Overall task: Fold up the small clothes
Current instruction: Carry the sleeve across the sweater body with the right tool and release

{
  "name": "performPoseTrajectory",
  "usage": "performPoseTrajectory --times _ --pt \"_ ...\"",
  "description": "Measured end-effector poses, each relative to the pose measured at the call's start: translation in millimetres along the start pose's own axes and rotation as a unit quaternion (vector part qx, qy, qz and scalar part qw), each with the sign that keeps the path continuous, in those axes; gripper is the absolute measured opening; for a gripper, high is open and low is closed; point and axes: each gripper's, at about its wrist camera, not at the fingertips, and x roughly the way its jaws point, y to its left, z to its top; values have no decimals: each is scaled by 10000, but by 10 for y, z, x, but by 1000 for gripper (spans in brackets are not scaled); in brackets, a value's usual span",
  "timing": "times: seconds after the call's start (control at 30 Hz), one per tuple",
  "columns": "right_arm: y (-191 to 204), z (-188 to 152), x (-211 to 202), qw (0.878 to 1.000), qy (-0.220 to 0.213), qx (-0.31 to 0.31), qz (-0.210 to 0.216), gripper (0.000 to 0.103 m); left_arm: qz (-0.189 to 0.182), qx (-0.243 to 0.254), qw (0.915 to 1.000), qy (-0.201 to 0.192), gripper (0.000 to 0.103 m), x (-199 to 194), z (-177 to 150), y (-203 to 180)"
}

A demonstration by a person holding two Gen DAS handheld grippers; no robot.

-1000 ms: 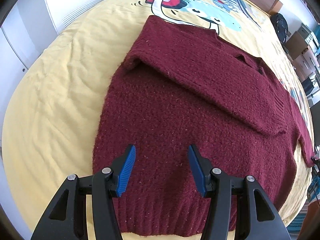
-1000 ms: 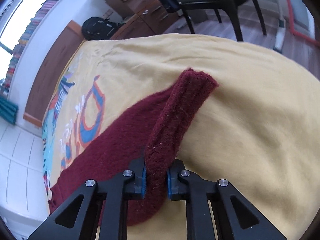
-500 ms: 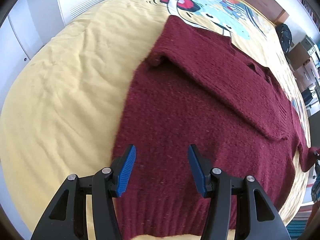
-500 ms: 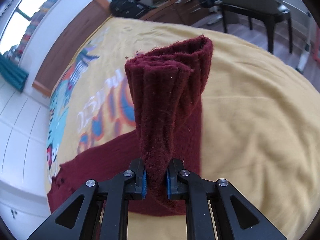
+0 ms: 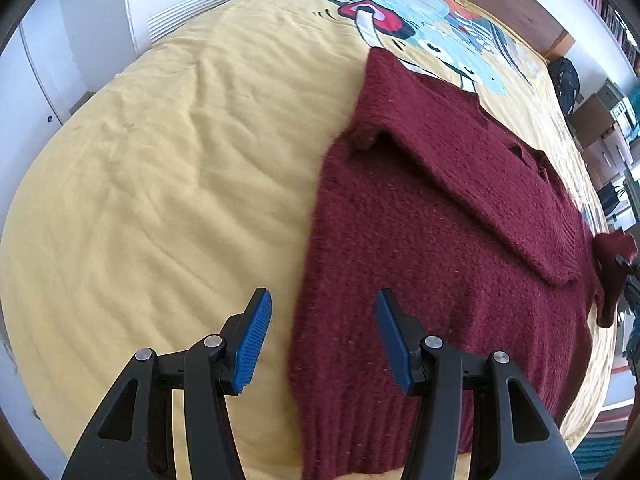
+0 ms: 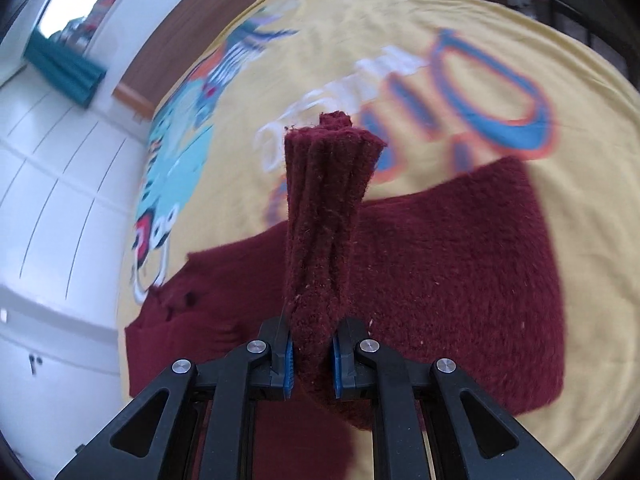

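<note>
A maroon knit sweater (image 5: pixel 432 264) lies flat on a yellow bedspread (image 5: pixel 168 184), one sleeve folded across its chest. My left gripper (image 5: pixel 320 340) is open and empty above the sweater's left edge near the hem. My right gripper (image 6: pixel 312 360) is shut on the other sleeve's cuff (image 6: pixel 324 216) and holds it up above the sweater body (image 6: pixel 460 280). The raised cuff also shows at the far right of the left wrist view (image 5: pixel 612 264).
The bedspread has a colourful cartoon print (image 5: pixel 420 28) beyond the sweater's collar. White cupboards (image 5: pixel 80 40) stand past the bed's left side. A dark backpack (image 5: pixel 566 84) and wooden drawers (image 5: pixel 600 132) lie beyond the far right corner.
My right gripper has lifted the sleeve cuff off the bed and swung it over the sweater body. My left gripper has shifted left to the sweater's left edge.
</note>
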Motion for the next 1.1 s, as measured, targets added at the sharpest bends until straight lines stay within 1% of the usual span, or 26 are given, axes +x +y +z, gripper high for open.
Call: performPoseTrajectory --times 0.2,0.3,0.47,0.7,0.97,1.1 --pt "759 -121 359 9986 208 -403 286 14 121 -18 9999 23 48 68 37 176" --pt "1104 -203 501 9967 302 -664 362 14 96 -78 9999 29 48 88 55 255" --pt "1558 -366 736 9926 477 -1019 456 14 52 -143 9999 -36 48 45 100 360" --pt "2074 -719 1017 9843 690 -1582 383 14 50 -144 9998 -114 48 -17 128 476" --pt "2624 -1146 1187 9744 751 -1982 745 14 74 -156 9998 -88 48 -1 119 556" --pt "2799 -1320 1302 9696 848 -2157 790 15 80 -173 9998 -84 48 -9 100 592"
